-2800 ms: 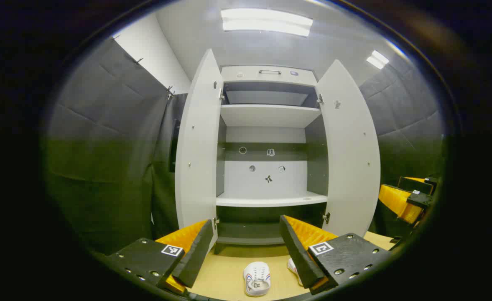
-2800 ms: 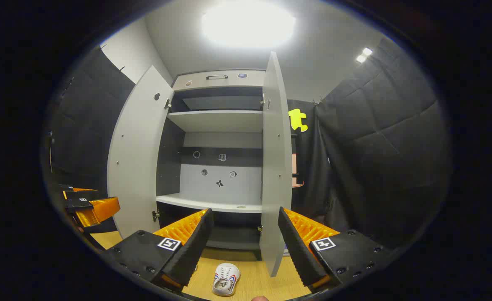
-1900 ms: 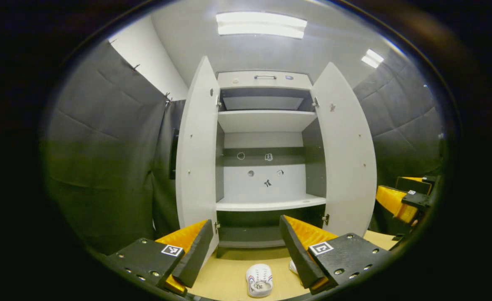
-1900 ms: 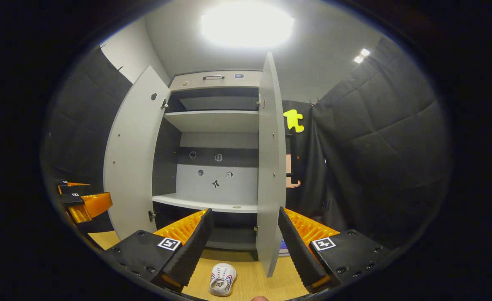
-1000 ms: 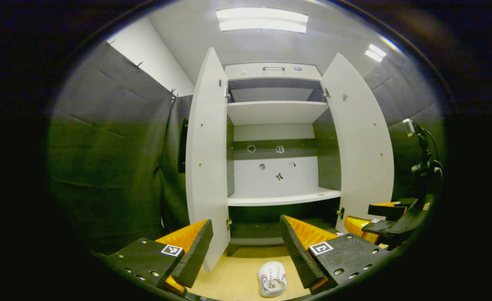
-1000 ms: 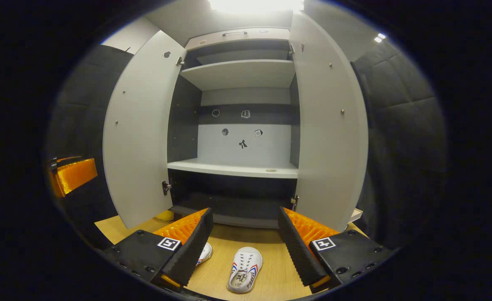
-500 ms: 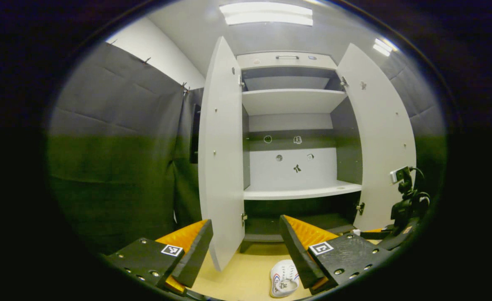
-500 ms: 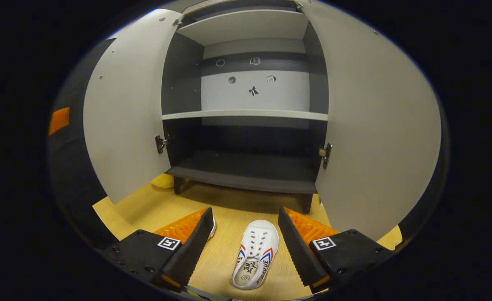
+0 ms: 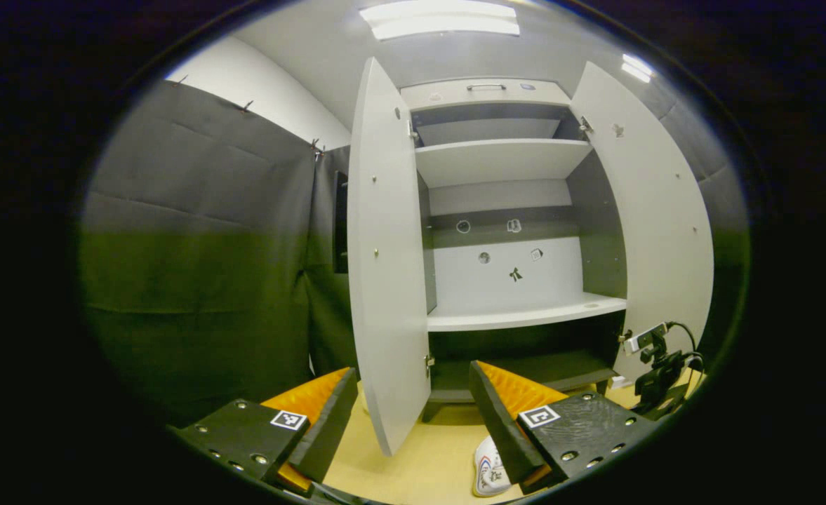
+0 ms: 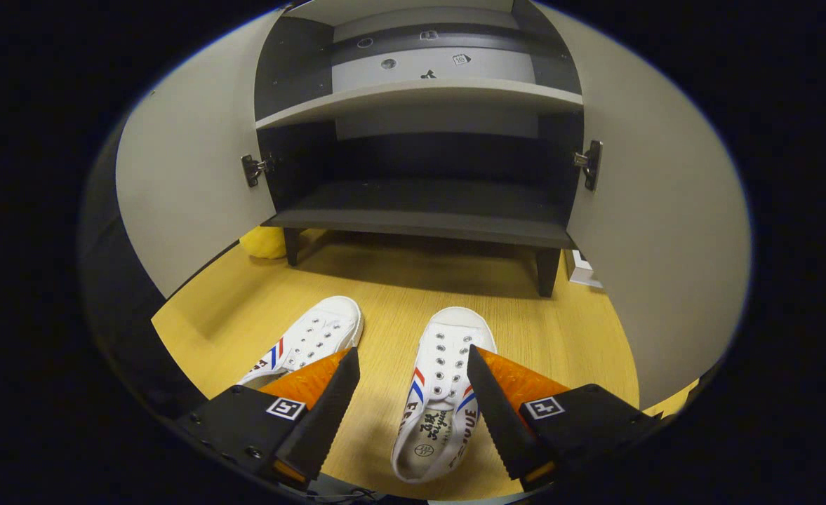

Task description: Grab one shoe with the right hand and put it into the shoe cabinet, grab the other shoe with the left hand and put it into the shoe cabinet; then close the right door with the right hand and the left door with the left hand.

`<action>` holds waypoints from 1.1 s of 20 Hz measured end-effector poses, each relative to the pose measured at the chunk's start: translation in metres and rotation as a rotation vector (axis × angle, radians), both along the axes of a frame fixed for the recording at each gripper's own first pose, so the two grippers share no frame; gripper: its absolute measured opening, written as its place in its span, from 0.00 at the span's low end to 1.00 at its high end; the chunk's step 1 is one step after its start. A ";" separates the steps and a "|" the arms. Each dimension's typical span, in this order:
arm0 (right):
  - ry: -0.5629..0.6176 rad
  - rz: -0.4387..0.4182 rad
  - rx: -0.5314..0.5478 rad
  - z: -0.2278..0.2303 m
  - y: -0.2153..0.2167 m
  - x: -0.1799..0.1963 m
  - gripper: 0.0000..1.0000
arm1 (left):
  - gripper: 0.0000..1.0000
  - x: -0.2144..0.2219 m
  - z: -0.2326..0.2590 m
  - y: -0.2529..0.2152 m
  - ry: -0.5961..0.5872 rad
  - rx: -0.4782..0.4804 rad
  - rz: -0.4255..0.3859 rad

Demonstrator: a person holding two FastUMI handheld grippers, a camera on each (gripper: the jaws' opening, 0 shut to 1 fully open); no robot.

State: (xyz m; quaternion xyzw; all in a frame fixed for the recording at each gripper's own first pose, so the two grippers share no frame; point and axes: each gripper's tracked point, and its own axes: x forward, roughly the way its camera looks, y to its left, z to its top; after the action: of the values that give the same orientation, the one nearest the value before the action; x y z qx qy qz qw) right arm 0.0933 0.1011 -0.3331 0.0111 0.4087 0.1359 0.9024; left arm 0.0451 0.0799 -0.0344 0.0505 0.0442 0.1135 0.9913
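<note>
Two white shoes with red and blue stripes lie on the wooden floor in front of the shoe cabinet (image 10: 420, 210). In the right gripper view the right shoe (image 10: 441, 393) lies between the fingers of my right gripper (image 10: 413, 365), which is open and hovers just above it; the left shoe (image 10: 307, 340) lies partly behind the left finger. Both cabinet doors stand open: the left door (image 9: 384, 266) and the right door (image 9: 658, 217). My left gripper (image 9: 413, 382) is open and held higher, facing the left door's edge. One shoe (image 9: 490, 473) peeks out beside its right finger.
A yellow object (image 10: 262, 242) lies under the cabinet's left side and a small white box (image 10: 584, 270) by its right leg. In the left gripper view a camera with a cable (image 9: 658, 365), riding on the other gripper, is at the lower right. Dark padded walls close in both sides.
My right gripper has tilted down and dropped towards the floor, bringing the right shoe between its fingers. The left gripper has drifted left, so the cabinet has slid right in its view.
</note>
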 end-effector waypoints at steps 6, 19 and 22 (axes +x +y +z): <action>0.125 0.007 0.001 -0.036 0.006 -0.006 0.95 | 0.94 -0.003 -0.007 0.007 0.017 -0.002 0.031; 0.246 0.007 -0.067 -0.067 0.015 -0.004 0.79 | 0.93 -0.005 -0.010 0.024 0.033 0.008 0.075; 0.242 -0.029 -0.125 -0.072 0.003 0.001 0.78 | 0.94 -0.004 -0.012 0.027 0.038 0.000 0.079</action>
State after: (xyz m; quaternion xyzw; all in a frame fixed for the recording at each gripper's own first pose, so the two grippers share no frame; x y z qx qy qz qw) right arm 0.0942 0.1043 -0.4049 -0.0228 0.5221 0.0946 0.8473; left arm 0.0409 0.1065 -0.0463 0.0509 0.0647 0.1518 0.9850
